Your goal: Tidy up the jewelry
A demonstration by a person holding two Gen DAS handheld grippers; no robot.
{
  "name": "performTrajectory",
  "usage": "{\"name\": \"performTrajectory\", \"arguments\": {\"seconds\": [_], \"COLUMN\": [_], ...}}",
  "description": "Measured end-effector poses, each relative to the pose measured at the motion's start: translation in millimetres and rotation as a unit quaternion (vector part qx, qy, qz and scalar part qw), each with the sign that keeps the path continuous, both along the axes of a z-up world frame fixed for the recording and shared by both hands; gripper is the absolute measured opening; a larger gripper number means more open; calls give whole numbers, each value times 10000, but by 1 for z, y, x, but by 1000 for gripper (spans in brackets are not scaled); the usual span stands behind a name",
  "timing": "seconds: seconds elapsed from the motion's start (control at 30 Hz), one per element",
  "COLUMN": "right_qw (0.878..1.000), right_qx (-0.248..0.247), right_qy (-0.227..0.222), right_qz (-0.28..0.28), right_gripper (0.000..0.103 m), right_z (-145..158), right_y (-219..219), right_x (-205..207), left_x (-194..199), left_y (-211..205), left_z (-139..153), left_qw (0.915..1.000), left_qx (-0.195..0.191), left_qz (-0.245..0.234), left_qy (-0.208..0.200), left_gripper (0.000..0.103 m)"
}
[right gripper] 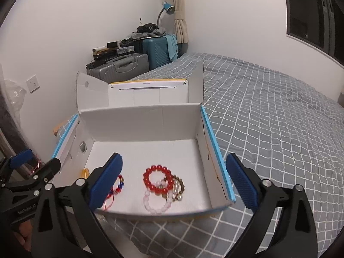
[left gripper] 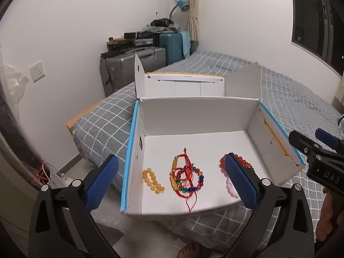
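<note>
Pink bead bracelet (left gripper: 231, 186) half hidden behind the left gripper's blue pad (left gripper: 241, 182) inside the white box (left gripper: 193, 111), yellow bead bracelet (right gripper: 85, 173) nearly hidden behind the box wall, bare foot (left gripper: 189, 250) below the box cut off by the frame edge

On my right gripper's (left gripper: 322, 161) black body, seen from my left wrist view, white letters read "DAS", cut off at the picture's edge. On my left gripper's (right gripper: 23, 211) black body, seen from the right wrist view, there is a small white line of print, too blurred to read. The tiny print on the open cardboard box's lid (right gripper: 148, 90) is illegible as well.
</note>
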State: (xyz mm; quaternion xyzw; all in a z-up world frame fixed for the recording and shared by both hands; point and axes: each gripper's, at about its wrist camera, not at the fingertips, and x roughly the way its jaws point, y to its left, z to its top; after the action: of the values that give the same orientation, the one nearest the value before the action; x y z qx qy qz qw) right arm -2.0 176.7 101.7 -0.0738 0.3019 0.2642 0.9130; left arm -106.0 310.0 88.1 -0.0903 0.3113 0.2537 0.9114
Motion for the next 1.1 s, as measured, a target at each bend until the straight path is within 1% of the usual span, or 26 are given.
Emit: {"name": "performTrajectory", "arguments": {"seconds": [0.1, 0.27, 0.4, 0.57, 0.87, 1.1], "right_qw": [10000, 9999, 9997, 9995, 9996, 9995], "right_qx": [-44, -87, -122, -137, -130, -156], "right_qy": [-41, 38, 94, 50, 40, 21], "right_qz": [-10, -132, -213, -264, -260, -269], "right_gripper": [95, 95, 95, 95, 95, 95], "right_z": [-9, -32, -46, -49, -49, -50], "right_y": [-6, -19, -28, -30, -32, -32], "right_x": [-13, -29, -37, -40, -39, -39], "left_x": [-11, -25, -33, -35, -32, -27], "left_y": [-8, -15, -26, -33, -35, -39], "left_z": [-7, -23, -34, -41, -45, -47], "left_qw": [10000, 9998, 9999, 9997, 9997, 9995], "left_qx": [-36, -192, -134, -130, -168, -3], "left_qz": [-46, -69, -102, -179, -174, -266], "left_qy": [-25, -38, 33, 69, 85, 193], "left_gripper": [97, 97, 97, 97, 97, 97]}}
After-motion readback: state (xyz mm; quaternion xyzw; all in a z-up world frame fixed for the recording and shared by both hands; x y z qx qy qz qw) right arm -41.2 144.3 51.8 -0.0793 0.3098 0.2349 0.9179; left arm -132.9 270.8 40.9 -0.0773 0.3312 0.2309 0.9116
